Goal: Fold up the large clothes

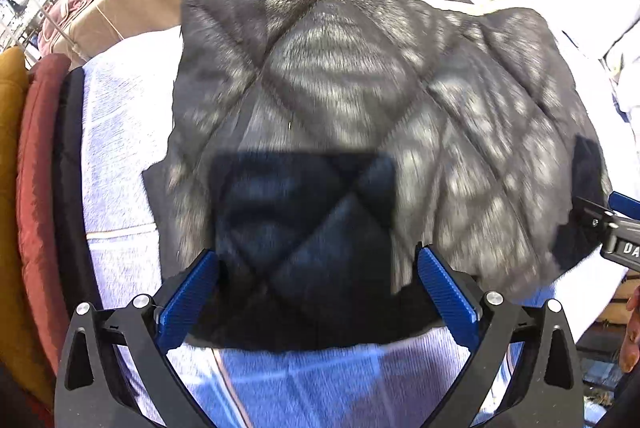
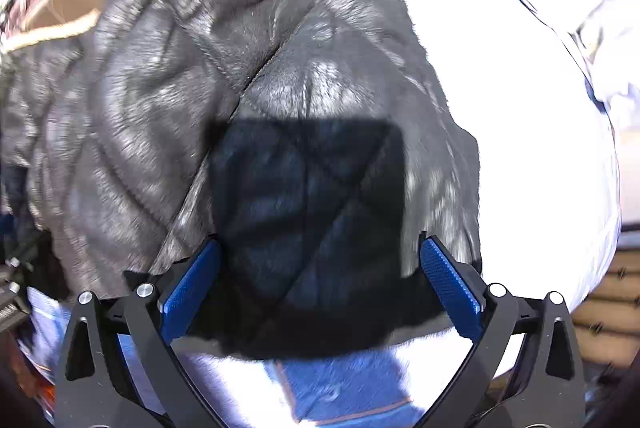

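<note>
Left wrist view: the quilted black jacket (image 1: 340,108) lies bunched on the pale bedsheet (image 1: 120,148), the left gripper (image 1: 318,292) spread wide over its near hem. Right wrist view: the right gripper (image 2: 320,288) likewise gapes over the jacket (nothing pinched). Slick padding could slip, so a shallow bite may undo the fold.

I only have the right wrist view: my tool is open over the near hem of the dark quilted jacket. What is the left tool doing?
Observer: The left tool is open too. Its fingers sit either side of the jacket's near hem and pinch nothing.
Operator: What lies left of the jacket?
Observer: A stack of folded items, mustard, red and black, sits at the far left.
Operator: Does the jacket touch it?
Observer: No, a strip of bare lavender cover separates them.
</note>
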The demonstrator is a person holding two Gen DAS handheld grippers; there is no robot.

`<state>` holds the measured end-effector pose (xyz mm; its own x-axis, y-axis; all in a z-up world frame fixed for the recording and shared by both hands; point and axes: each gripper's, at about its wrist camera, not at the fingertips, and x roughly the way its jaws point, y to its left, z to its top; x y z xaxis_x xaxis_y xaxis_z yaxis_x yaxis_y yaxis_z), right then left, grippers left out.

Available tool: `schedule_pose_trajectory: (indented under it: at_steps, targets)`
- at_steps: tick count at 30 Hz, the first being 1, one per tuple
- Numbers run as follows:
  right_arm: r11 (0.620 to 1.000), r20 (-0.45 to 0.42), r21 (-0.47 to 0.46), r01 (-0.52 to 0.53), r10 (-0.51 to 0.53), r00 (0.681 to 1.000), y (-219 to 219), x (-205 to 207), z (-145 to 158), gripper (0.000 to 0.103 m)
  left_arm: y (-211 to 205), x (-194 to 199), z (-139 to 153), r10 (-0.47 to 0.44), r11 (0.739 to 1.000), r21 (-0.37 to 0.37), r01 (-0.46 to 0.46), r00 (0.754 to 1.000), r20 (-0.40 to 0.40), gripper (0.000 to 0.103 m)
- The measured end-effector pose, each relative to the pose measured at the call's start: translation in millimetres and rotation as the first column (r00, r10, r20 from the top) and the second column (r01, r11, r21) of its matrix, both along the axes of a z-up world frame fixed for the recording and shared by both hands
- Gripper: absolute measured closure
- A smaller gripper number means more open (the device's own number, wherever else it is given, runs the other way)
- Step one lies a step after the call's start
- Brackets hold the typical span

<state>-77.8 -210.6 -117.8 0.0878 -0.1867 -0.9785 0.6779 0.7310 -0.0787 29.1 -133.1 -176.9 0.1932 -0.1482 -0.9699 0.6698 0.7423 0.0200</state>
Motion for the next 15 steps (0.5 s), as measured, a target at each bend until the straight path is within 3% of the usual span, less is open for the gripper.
schedule_pose_trajectory:
  at_steps: [5, 9, 15]
  targets:
    - [1.0, 0.063, 0.005, 0.008, -0.008, 0.998, 40, -25, 29, 0.004, 35, -24, 6, -0.013, 1.0, -0.002, 0.013, 1.0, 0.0, 0.006]
    - [1.0, 0.088, 0.022, -0.013, 0.011, 0.996, 71, -53, 35, 0.005, 58, -19, 1, -0.004, 1.0, -0.019, 0.003, 1.0, -0.015, 0.006]
    - [0.986, 0.11, 0.144, 0.079, -0.095, 0.989, 67, -94, 27, 0.005, 96, 1, -15, 0.073, 0.995, -0.063, -0.081, 0.989, -0.132, 0.006]
